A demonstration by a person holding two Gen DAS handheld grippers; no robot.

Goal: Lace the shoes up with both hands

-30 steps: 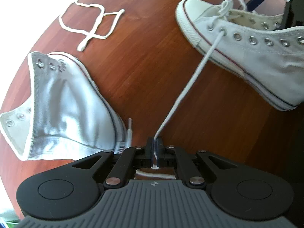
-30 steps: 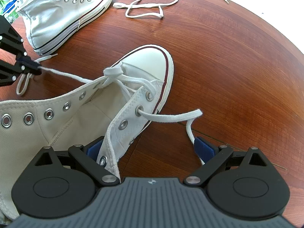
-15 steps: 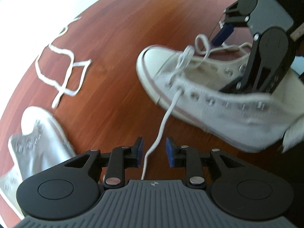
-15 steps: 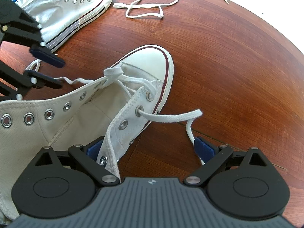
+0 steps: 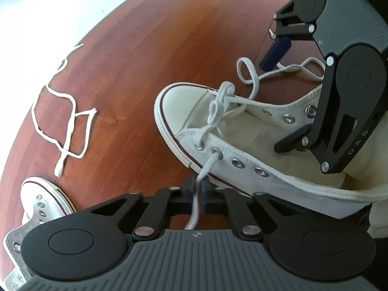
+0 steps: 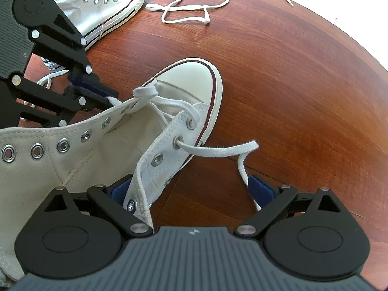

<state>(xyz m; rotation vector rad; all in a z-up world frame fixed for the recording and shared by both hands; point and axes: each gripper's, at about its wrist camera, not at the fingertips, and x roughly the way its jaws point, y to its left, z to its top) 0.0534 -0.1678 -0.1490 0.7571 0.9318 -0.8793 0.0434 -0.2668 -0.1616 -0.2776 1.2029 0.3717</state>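
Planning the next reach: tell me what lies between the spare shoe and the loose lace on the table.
Only bare wood table shows between the spare shoe and the loose lace. The right wrist view shows it best.

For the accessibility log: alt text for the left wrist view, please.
The left tool is shut on a white lace coming from an eyelet of a white high-top shoe on a reddish wooden table. The right tool straddles the shoe's far side; a loose lace lies left.

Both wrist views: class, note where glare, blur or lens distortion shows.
Left wrist view: white area beyond the table blown out, table edge bowed by fisheye, near lace soft. Right wrist view: sharp, glare sheen on the far shoe, overexposed corner.
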